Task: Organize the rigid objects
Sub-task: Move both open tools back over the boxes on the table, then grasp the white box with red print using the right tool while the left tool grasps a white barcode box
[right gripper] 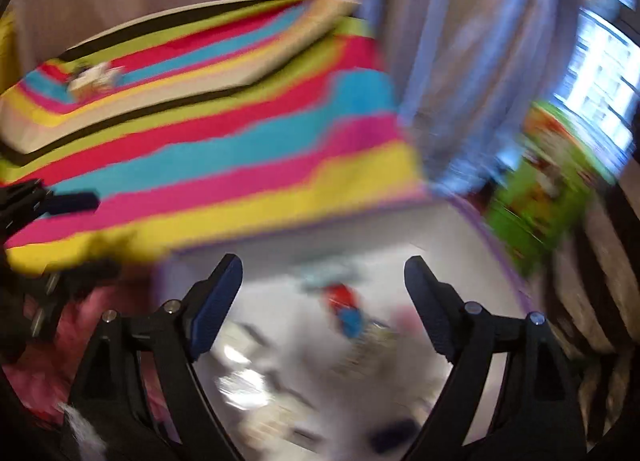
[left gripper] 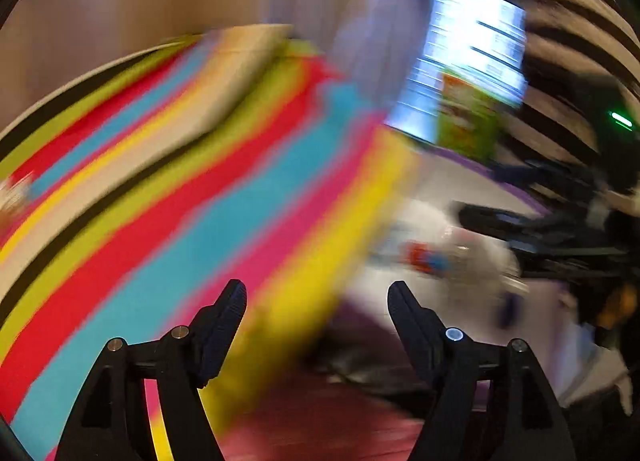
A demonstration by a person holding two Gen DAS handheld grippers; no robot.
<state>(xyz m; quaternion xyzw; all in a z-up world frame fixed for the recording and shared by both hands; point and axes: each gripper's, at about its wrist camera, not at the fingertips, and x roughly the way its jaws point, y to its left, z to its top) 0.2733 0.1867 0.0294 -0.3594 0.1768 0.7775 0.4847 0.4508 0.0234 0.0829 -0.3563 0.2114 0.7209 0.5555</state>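
Both views are heavily blurred. My left gripper [left gripper: 318, 297] stands open with nothing between its fingers, over the edge of a bright striped blanket [left gripper: 192, 201]. To its right lies a white bin with a purple rim [left gripper: 452, 177] holding a red and blue item [left gripper: 426, 257] among pale, indistinct things. My right gripper [right gripper: 323, 267] is open and empty above that same bin [right gripper: 320, 229], where the red and blue item [right gripper: 344, 309] shows just beyond its fingertips. The right gripper [left gripper: 500, 221] also shows in the left wrist view, reaching over the bin.
The striped blanket [right gripper: 220, 133] covers a bed that fills the left and centre. A green printed box [right gripper: 548, 181] stands beyond the bin by a bright window [right gripper: 600, 89]. A small pale object [right gripper: 94, 77] lies far back on the bed. Pink fabric [right gripper: 100, 309] sits left of the bin.
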